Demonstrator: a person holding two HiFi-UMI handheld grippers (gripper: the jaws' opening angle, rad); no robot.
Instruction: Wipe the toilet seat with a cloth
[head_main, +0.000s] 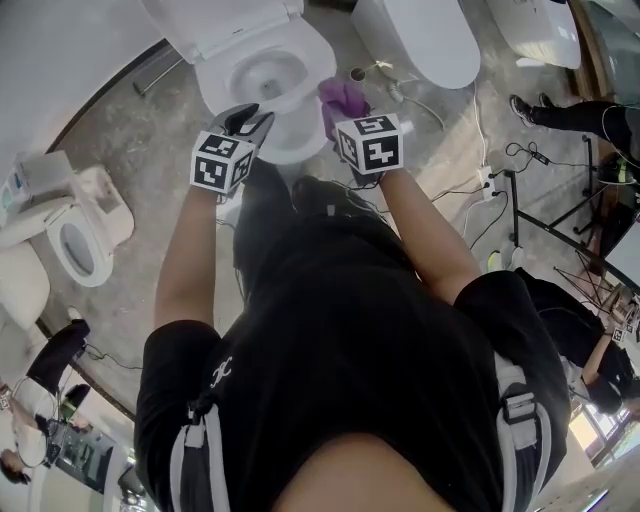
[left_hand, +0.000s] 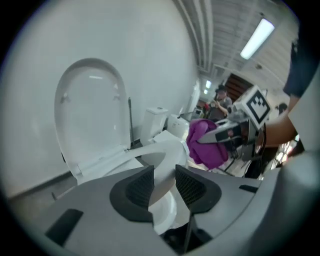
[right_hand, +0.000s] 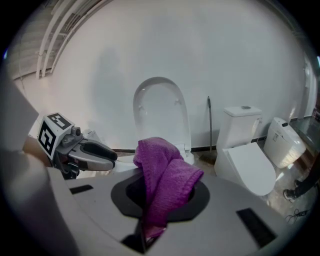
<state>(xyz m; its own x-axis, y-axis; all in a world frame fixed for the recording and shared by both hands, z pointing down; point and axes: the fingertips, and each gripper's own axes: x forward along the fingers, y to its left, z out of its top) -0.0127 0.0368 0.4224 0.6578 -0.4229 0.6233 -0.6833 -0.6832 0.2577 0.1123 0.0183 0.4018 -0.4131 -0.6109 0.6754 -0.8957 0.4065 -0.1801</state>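
Note:
The white toilet stands with its lid (head_main: 225, 25) up and its seat (head_main: 312, 70) down over the bowl. My left gripper (head_main: 252, 120) hovers at the front rim. In the left gripper view its jaws (left_hand: 164, 187) stand open, and the seat (left_hand: 150, 155) shows through the gap; no pad presses on anything. My right gripper (head_main: 345, 108) is at the toilet's right side, shut on a purple cloth (head_main: 345, 95). In the right gripper view the cloth (right_hand: 165, 175) drapes over and hides the jaws (right_hand: 161, 195). The left gripper (right_hand: 107, 155) shows at the left there.
A second toilet with a closed lid (head_main: 420, 35) stands close on the right. Another toilet (head_main: 80, 235) is on the floor at the left. Cables and a power strip (head_main: 485, 180) lie at the right beside a stand. A person's legs (head_main: 570, 115) are at the far right.

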